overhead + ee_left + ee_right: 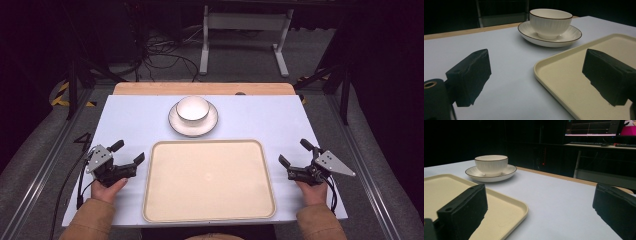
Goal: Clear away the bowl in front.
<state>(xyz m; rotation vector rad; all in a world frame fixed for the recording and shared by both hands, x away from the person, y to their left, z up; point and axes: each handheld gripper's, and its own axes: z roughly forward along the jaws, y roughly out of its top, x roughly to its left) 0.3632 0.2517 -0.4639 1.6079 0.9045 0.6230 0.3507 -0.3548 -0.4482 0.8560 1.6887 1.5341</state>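
Both hand-held grippers, left (pixel 129 152) and right (pixel 295 151), are held with jaws apart and empty beside the tray (pixel 208 216); the bowl (pixel 192 108) on its saucer (pixel 176 125) beyond should be approached level and gripped squarely.

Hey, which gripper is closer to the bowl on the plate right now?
Left, but only slightly. The left gripper sits open beside the tray's left edge, the right gripper open beside its right edge; the bowl stands beyond the tray, a little left of centre.
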